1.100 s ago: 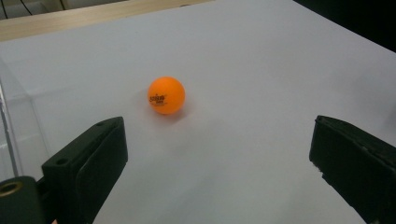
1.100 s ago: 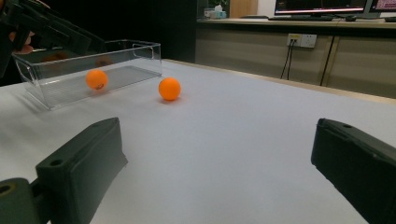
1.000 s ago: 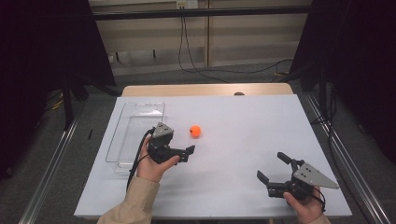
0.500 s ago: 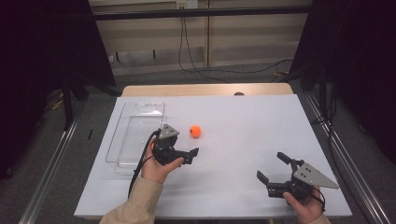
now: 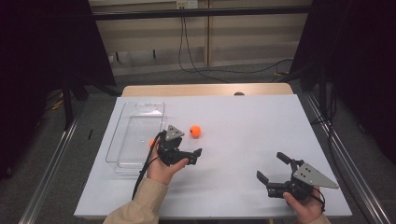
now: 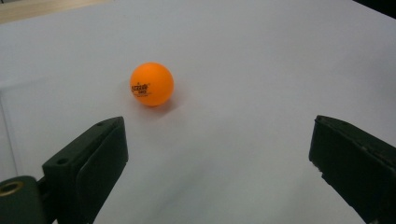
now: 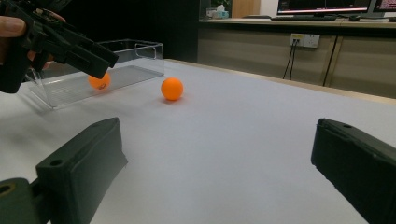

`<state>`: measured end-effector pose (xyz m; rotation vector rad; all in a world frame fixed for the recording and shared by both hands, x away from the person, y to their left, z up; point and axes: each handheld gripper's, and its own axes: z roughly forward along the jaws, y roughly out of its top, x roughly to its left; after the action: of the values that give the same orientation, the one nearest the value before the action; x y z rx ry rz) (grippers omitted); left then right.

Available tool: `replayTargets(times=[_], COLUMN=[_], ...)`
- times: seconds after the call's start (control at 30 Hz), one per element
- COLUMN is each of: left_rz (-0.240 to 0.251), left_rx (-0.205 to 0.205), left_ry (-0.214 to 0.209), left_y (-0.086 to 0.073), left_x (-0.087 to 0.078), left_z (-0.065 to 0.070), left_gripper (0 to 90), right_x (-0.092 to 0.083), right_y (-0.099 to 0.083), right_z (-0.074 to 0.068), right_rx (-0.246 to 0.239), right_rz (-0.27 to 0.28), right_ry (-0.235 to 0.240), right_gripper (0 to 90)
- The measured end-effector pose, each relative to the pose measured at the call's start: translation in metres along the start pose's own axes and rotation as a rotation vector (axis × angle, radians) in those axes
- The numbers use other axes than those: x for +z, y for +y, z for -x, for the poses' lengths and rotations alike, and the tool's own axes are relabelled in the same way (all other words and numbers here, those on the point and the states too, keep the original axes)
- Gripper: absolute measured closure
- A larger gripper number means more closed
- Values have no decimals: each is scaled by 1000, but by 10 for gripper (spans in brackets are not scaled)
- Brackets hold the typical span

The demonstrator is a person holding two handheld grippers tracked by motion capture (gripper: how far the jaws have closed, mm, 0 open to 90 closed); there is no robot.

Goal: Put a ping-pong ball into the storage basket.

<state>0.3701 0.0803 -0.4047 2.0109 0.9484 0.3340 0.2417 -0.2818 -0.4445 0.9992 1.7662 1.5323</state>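
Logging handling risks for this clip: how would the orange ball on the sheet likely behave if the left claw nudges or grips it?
The orange ball looks like a printed table-tennis ball, so probably very light and hollow. Round and lying free on the flat white sheet, it would likely roll off at a nudge. Its smooth shell may slip between the open left claw jaws unless centred.

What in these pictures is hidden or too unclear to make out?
- Second orange ball: in the high view the left gripper covers most of it; in the right gripper view that gripper's jaw crosses it, so whether it lies inside the clear tray is uncertain.
- Small print on the orange ball on the table: blurred in the left gripper view.
- Dark spot at the table's far edge: too small in the high view.
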Motion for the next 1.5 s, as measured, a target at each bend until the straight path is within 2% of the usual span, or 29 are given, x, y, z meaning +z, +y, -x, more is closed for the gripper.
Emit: replayTargets(times=[0.23,0.43,0.5,0.7,0.93,1.07,1.23,1.37,1.5], left_rz=[-18,-14,-14,-19,-13,-14,-8,-12,-9], left_rx=[1,-2,4,-11,-32,-28,-46,-32,-35], left_ry=[9,10,23,30,62,62,57,59,59], left_y=[0,1,1,0,0,0,1,1,1], left_x=[6,9,10,14,17,18,21,23,23], left_z=[1,2,1,0,-2,-4,-4,-4,-3], left_gripper=[46,46,46,46,45,45,45,45,45], right_x=[0,0,0,0,0,0,0,0,0], right_y=[0,0,0,0,0,0,0,0,0], right_z=[0,0,0,0,0,0,0,0,1], right_rx=[-1,-1,-2,-1,0,-1,1,2,1], right_rz=[-1,0,-1,0,0,0,2,3,2], right_ry=[1,2,2,3,4,3,6,5,5], right_gripper=[20,20,20,20,21,21,21,21,21])
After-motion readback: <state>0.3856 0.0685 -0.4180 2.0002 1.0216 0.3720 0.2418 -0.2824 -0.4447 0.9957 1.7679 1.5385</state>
